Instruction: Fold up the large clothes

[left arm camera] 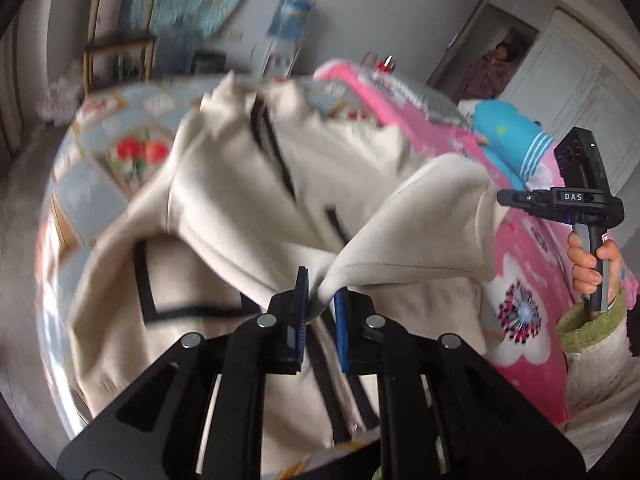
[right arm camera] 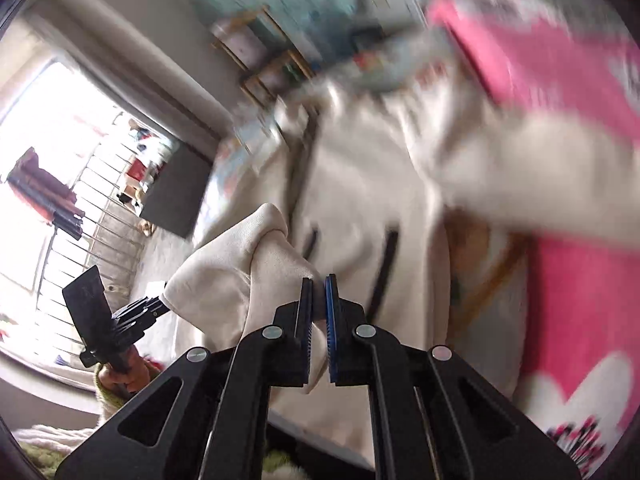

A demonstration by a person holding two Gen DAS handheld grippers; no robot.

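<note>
A large cream garment point(left arm camera: 248, 208) with black trim lies rumpled across the bed, partly lifted. My left gripper point(left arm camera: 321, 290) is shut on a bunched edge of it, and the cloth fans up and right from the blue pads. In the right wrist view my right gripper point(right arm camera: 319, 284) is shut on another fold of the cream garment point(right arm camera: 360, 200). The right gripper point(left arm camera: 505, 198), held by a hand in a green-cuffed sleeve, shows at the right of the left wrist view, its tip at a raised corner of cloth. The left gripper point(right arm camera: 158, 307) appears low left in the right wrist view.
The bed carries a patchwork quilt point(left arm camera: 100, 184) and a pink blanket point(left arm camera: 532, 248). A blue bundle point(left arm camera: 504, 132) lies at its far right. A wooden shelf point(left arm camera: 120, 36) stands by the back wall, and a person point(left arm camera: 496, 68) is in a doorway. A barred window point(right arm camera: 60, 200) is at left.
</note>
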